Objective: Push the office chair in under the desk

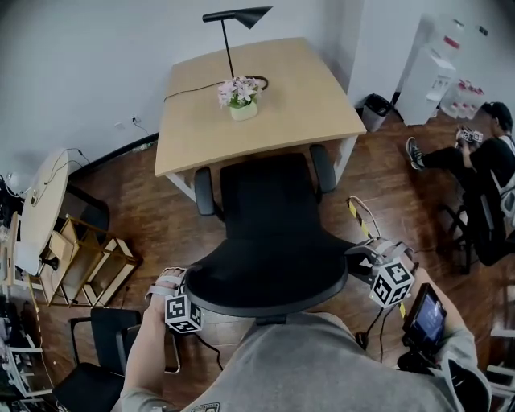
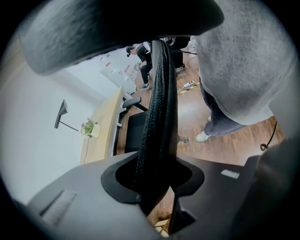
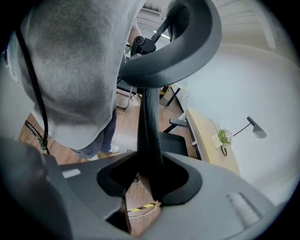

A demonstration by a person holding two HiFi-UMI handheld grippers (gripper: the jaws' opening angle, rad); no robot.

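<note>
- Pushing step, we say: the office chair (image 1: 269, 225) stands on the floor (image 1: 161, 217) square to the desk (image 1: 306, 88), with the front of its seat (image 1: 265, 189) at the desk's near edge, not under yet
- Agreed. Grips?
- We see the left gripper (image 1: 179, 291) part closed, jaws clamped on the left side edge of the backrest (image 1: 269, 265). In the left gripper view the mesh rim sits in the notch between them. The right gripper (image 1: 378, 267) does the same on the right side edge, rim pinched between its jaws
- So we note both hold the backrest, nothing else. How do we say it goes well?
- Our call: push evenly with both, straight toward the desk's far edge, so the chair doesn't swivel or veer. Push level, not down, or the back may just tilt
- Risks?
- The armrests (image 1: 203, 191) sit just beside the near edge, and we can't tell if they'll clear under the top. If they catch, we say stop, don't force it
- Also the striped cable (image 1: 354, 212) on the floor by the desk's right near corner could snag underneath. What's under the seat is hidden
- The flower pot (image 1: 241, 100) and lamp (image 1: 245, 15) are toward the desk's far edge, well apart from the chair, but a hard bump could rock them
- Fine, we write: slow at the end, let go once the seat is under
</note>
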